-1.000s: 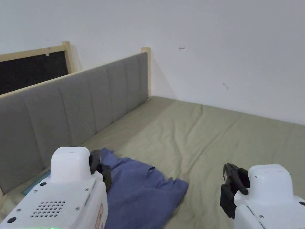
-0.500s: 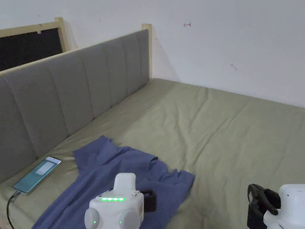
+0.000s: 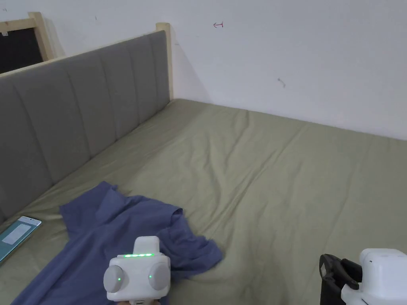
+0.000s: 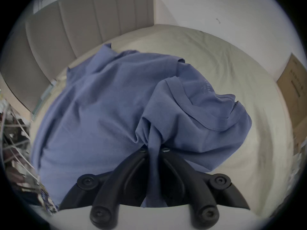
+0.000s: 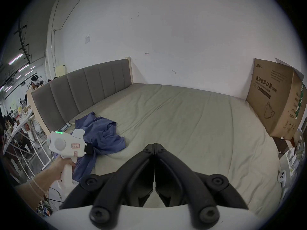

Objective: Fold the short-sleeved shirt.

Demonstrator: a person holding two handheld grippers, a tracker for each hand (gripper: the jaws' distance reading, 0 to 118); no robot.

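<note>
From the head view, a blue shirt (image 3: 119, 230) lies crumpled on the olive bed sheet (image 3: 278, 178), near the grey padded headboard (image 3: 79, 103). The white body of the left gripper (image 3: 137, 274) covers part of the shirt and hides its own jaws. A phone (image 3: 18, 232) beside the headboard is cut off by the picture's left edge. The right gripper (image 3: 338, 280) sits low at the right, partly out of frame.

In the left gripper view, the left gripper (image 4: 153, 150) pinches a bunched fold of the shirt (image 4: 108, 109) between both black jaws. The printing on the shirt is too blurred to make out.

In the right gripper view, the right gripper (image 5: 154, 146) has its jaws pressed together on nothing, above bare sheet. Further off, a hand (image 5: 64, 164) grips the left gripper (image 5: 90, 148), whose tip is buried in the shirt (image 5: 101, 132). A cardboard box (image 5: 279, 100) stands at the bed's right edge.
</note>
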